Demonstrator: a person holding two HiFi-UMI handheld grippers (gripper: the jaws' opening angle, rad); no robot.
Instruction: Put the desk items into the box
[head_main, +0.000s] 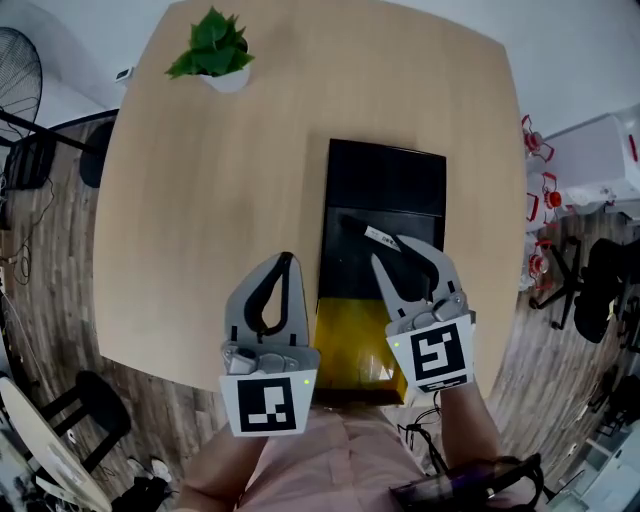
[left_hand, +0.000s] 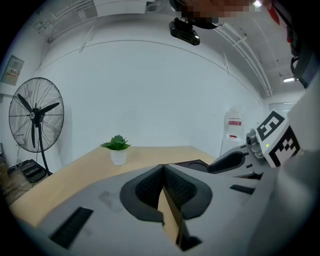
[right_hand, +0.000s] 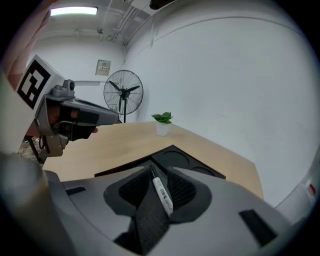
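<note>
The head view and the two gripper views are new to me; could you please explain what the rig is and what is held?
There is no robot: a person holds a two-jaw gripper in each hand. The head view comes from a camera on the person's head, looking down on a wooden table with a potted plant at its far side and an open black box in front of the person. Each gripper view comes from a camera riding on that gripper, looking along its jaws. The left gripper is closed with nothing between its jaws. The right gripper is closed on a black pen with a white label, over the box.
</note>
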